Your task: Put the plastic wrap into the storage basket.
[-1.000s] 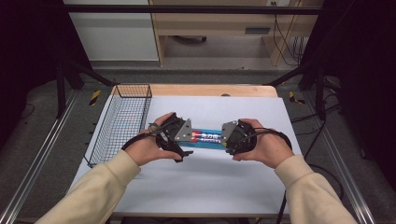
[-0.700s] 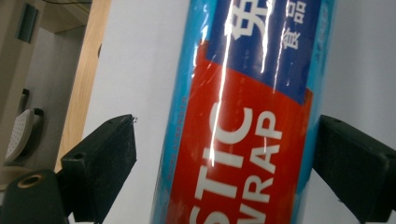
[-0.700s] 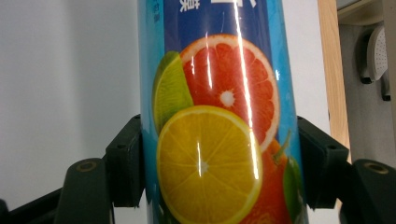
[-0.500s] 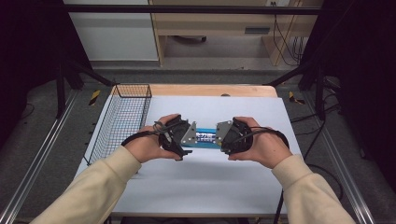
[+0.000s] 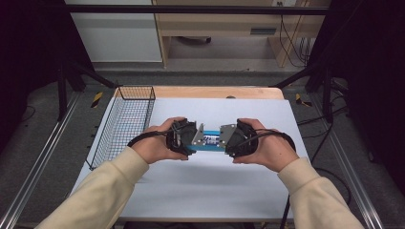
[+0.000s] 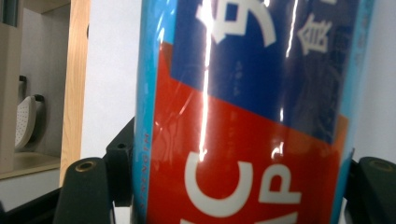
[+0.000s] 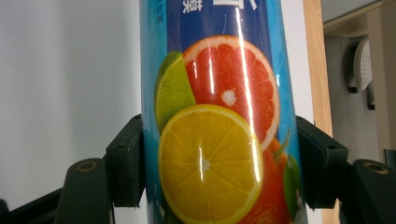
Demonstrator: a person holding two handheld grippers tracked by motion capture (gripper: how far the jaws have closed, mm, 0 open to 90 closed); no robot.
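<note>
Left gripper (image 5: 193, 139), jaws just closing, and right gripper (image 5: 228, 139) clamp opposite ends of the blue drink tube (image 5: 209, 143). An uneven pull could likely slip its glossy wrap from one grip.

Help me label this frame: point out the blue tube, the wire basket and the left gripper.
blue tube (image 5: 210, 141), high view, label between the grippers.
wire basket (image 5: 136, 87), high view, far rim.
left gripper (image 5: 195, 138), high view, tip shut on the tube's end.

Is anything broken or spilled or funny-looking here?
Nothing stands out. The blue tube looks whole, held at each end by the left tongs and right tongs, whose jaws have just closed on it.
</note>
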